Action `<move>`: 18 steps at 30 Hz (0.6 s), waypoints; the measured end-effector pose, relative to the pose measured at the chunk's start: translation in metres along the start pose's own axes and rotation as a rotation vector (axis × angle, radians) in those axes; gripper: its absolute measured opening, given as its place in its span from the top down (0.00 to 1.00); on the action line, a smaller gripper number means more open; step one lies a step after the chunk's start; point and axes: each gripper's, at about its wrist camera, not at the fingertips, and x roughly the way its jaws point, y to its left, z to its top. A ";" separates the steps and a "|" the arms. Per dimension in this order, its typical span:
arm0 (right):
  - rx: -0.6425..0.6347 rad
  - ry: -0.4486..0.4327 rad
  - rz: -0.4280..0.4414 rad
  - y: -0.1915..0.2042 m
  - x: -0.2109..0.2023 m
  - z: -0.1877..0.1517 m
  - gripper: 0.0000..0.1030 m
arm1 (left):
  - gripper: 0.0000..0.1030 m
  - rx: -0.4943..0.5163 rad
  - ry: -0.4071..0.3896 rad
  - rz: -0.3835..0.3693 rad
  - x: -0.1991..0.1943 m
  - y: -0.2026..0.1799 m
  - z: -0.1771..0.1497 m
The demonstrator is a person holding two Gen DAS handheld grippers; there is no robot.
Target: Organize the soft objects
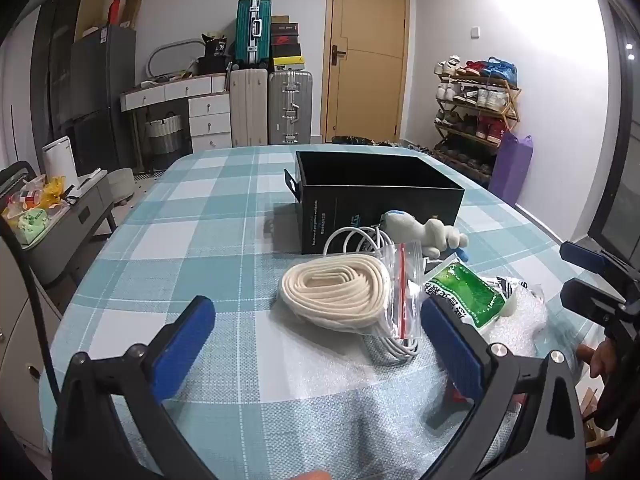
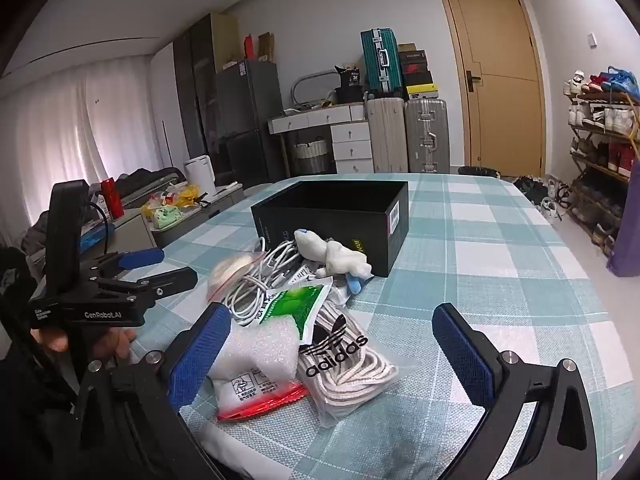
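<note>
A pile of soft things lies on the checked tablecloth (image 1: 200, 240) in front of an open black box (image 1: 372, 192) (image 2: 340, 216). It holds a bagged coil of cream strap (image 1: 340, 292), white cables (image 2: 256, 276), a white plush toy (image 1: 432, 232) (image 2: 336, 258), a green packet (image 1: 468, 292) (image 2: 300, 304), white foam wrap (image 2: 260, 348) and a bag of laces marked adidas (image 2: 348, 360). My left gripper (image 1: 316, 344) is open and empty just before the strap coil. My right gripper (image 2: 340, 360) is open, its fingers either side of the foam and the adidas bag.
The table's far edge lies behind the box. Beyond stand suitcases (image 1: 272, 108), a white drawer desk (image 1: 192, 112), a wooden door (image 1: 368, 52) and a shoe rack (image 1: 476, 108). A low side table with clutter (image 1: 44, 216) stands left.
</note>
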 end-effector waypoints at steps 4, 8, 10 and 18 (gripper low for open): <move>-0.027 0.005 -0.014 0.002 0.001 -0.001 0.00 | 0.00 -0.010 -0.027 -0.010 -0.001 0.001 0.000; -0.017 0.009 -0.014 0.001 0.001 -0.002 0.00 | 0.00 -0.005 -0.024 -0.007 -0.001 0.001 0.000; -0.030 0.015 -0.011 0.001 0.000 0.000 0.00 | 0.00 -0.003 -0.024 -0.007 -0.001 0.002 0.000; -0.044 0.034 -0.008 0.007 0.011 -0.004 0.00 | 0.00 0.004 -0.027 -0.006 0.000 -0.006 -0.001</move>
